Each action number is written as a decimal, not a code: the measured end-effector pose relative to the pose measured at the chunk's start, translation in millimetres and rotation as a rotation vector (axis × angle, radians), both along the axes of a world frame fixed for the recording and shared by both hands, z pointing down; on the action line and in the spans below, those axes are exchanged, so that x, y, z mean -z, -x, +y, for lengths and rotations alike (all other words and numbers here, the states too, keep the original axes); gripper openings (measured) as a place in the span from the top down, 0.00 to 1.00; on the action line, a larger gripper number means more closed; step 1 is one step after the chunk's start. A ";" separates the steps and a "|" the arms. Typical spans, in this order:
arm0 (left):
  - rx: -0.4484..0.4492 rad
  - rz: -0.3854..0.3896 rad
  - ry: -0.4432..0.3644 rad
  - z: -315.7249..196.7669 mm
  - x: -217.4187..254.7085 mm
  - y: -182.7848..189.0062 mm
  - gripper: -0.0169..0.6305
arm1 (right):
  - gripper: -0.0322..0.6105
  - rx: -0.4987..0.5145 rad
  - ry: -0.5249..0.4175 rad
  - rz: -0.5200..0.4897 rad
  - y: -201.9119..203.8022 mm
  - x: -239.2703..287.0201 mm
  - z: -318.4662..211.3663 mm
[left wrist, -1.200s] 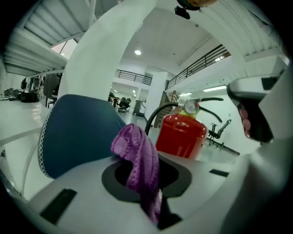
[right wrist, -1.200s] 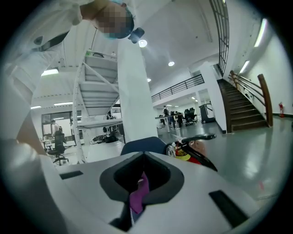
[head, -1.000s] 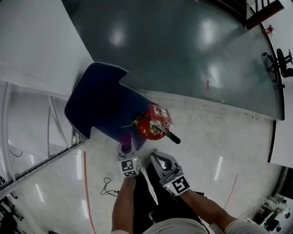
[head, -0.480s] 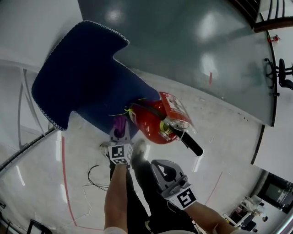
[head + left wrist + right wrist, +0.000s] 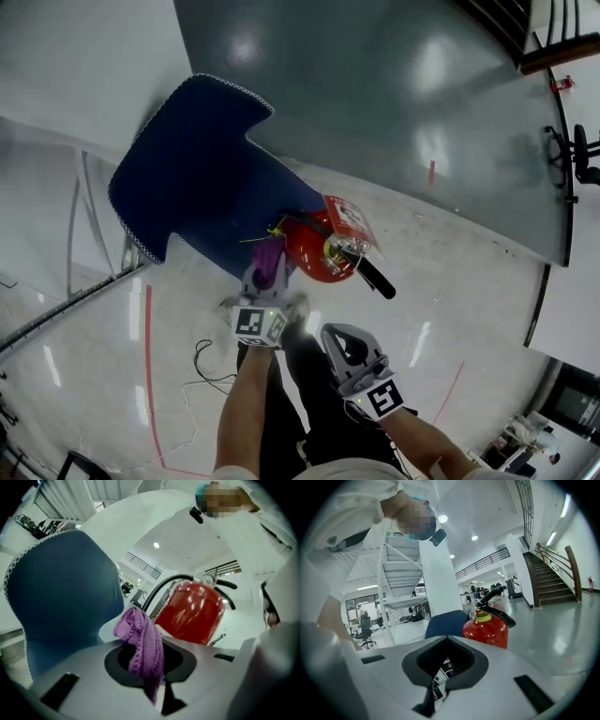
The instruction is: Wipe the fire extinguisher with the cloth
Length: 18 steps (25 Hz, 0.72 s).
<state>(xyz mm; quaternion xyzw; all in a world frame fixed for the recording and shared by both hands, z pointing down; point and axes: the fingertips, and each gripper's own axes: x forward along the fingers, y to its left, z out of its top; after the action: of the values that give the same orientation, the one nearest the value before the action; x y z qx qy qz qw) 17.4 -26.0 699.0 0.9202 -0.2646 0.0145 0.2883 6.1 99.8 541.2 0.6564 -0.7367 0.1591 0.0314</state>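
Observation:
A red fire extinguisher (image 5: 319, 251) with a black handle (image 5: 375, 277) stands on the pale floor, against a blue chair (image 5: 202, 183). My left gripper (image 5: 265, 274) is shut on a purple cloth (image 5: 268, 253), which sits just left of the extinguisher's body. In the left gripper view the cloth (image 5: 143, 641) droops from the left gripper (image 5: 143, 660), with the red cylinder (image 5: 192, 616) close behind it. My right gripper (image 5: 343, 336) hangs back nearer my body, shut and empty. In the right gripper view, that gripper (image 5: 445, 662) faces the extinguisher (image 5: 485, 629) a short way off.
A dark grey floor area (image 5: 394, 103) lies beyond the chair. A white frame or rack (image 5: 84, 216) stands at the left. A thin cable (image 5: 202, 361) and red floor lines (image 5: 150, 375) run near my legs (image 5: 300, 394). A staircase (image 5: 555, 581) rises at the right.
The head camera has shifted, so the extinguisher looks smaller and more upright than half a second ago. The left gripper still holds the cloth beside it. The right gripper stays back.

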 end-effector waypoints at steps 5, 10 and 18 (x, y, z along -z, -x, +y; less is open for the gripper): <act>0.066 0.098 0.011 -3.1 89.4 2.5 0.89 | 0.93 -0.009 -0.039 0.025 -4.4 42.6 -3.0; 0.068 0.123 0.014 -8.3 139.7 -6.5 0.89 | 0.93 -0.032 -0.091 0.040 -8.7 76.8 -9.0; -0.066 0.121 -0.027 4.5 198.5 -45.7 0.89 | 0.93 -0.052 -0.120 0.058 -15.5 107.8 -6.0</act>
<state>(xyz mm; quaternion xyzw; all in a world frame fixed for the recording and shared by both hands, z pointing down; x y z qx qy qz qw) 63.0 -21.5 500.5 0.9314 -0.2166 -0.0353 0.2905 21.6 93.8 433.4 0.6804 -0.7264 0.0966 0.0092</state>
